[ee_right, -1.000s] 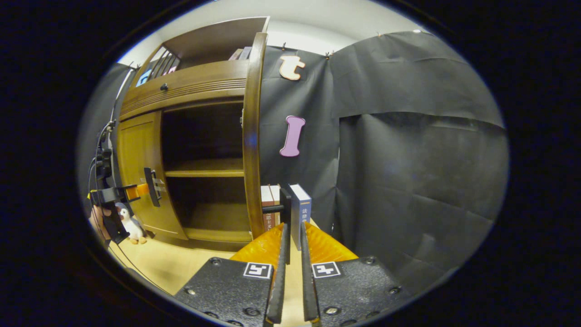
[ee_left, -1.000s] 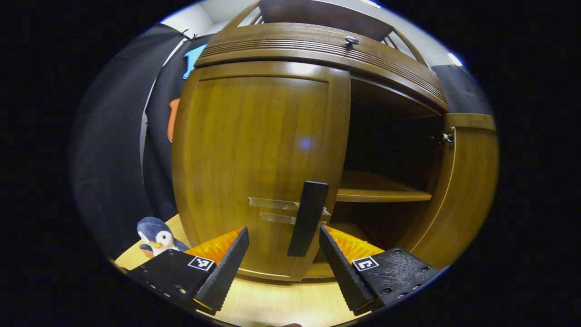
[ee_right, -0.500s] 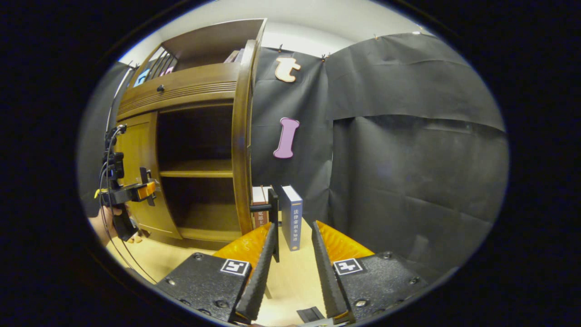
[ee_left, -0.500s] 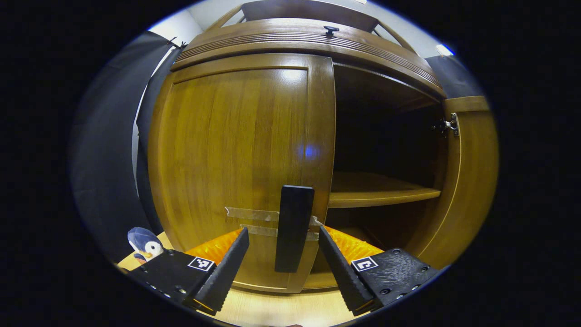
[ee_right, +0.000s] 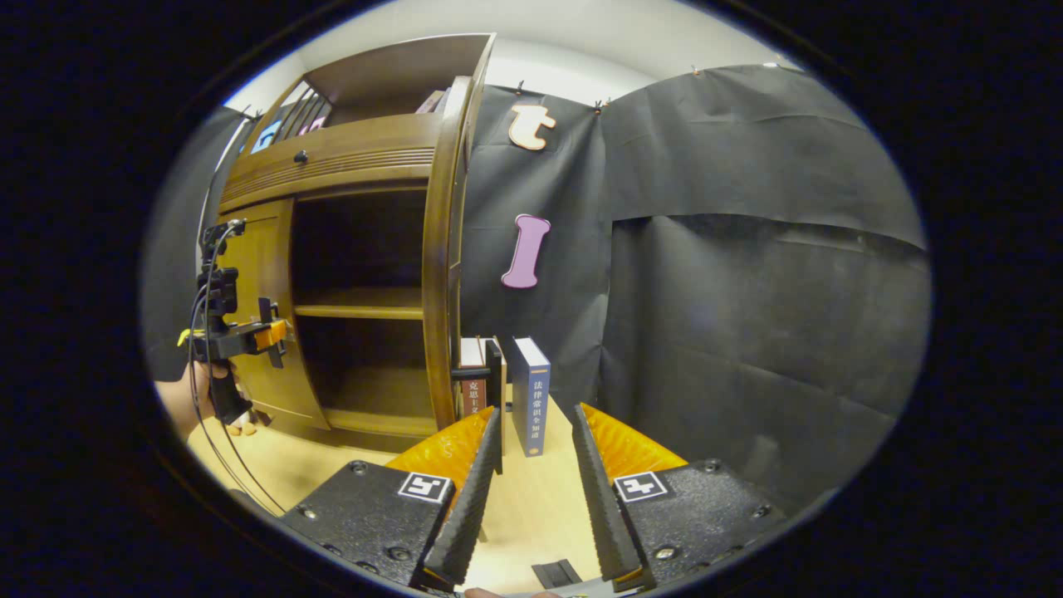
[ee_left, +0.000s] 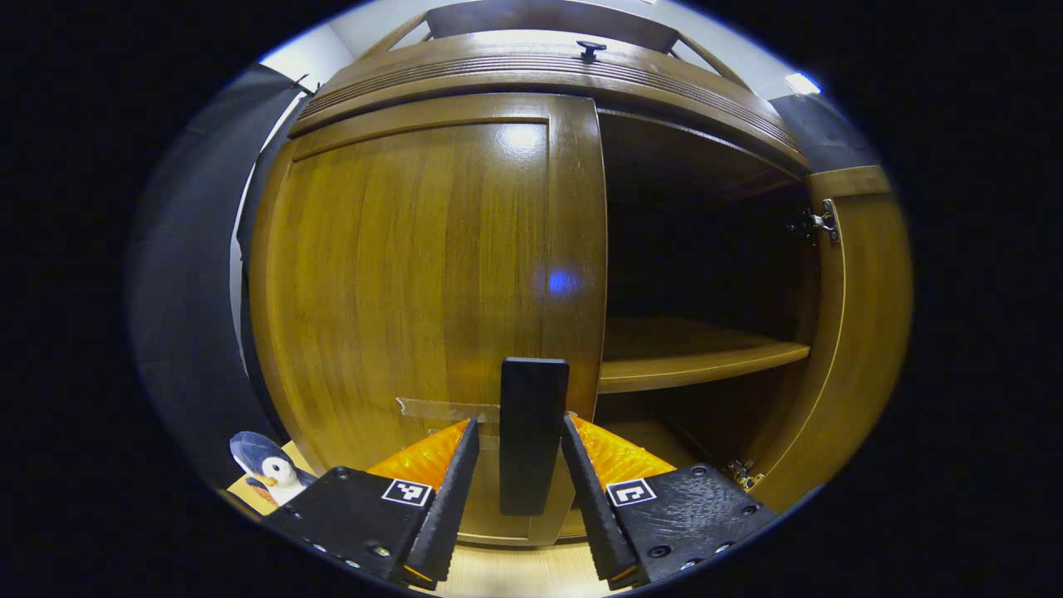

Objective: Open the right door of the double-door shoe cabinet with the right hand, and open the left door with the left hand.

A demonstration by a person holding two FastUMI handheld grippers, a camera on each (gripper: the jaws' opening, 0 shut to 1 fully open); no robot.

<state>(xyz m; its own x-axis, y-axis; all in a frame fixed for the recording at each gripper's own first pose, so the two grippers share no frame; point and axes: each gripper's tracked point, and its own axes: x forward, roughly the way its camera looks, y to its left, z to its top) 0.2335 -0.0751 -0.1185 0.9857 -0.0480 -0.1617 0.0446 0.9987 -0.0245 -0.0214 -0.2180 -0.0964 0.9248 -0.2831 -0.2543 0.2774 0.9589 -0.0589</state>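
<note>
The wooden shoe cabinet [ee_left: 540, 71] fills the left gripper view. Its left door [ee_left: 415, 274] is closed, with a black bar handle [ee_left: 531, 432] low on its right edge. My left gripper [ee_left: 519, 423] is open, and its fingers flank that handle closely, with a thin gap on the left side. The right door [ee_left: 864, 332] stands swung out. In the right gripper view that door [ee_right: 436, 274] appears edge-on, and its black handle [ee_right: 496, 378] sits just beyond my left fingertip. My right gripper [ee_right: 536, 411] is open and holds nothing. The left gripper [ee_right: 249, 336] is at the left door.
Inside the cabinet a shelf [ee_left: 698, 353] crosses a dark interior. A penguin plush [ee_left: 270, 473] lies on the floor at the cabinet's left. Two upright books [ee_right: 530, 399] stand by the black cloth wall, right of the open door. A hand [ee_right: 178, 403] holds the left gripper.
My left gripper moved in on the left door's handle and its fingers narrowed around it. My right gripper opened off the right door's handle and stays just short of it.
</note>
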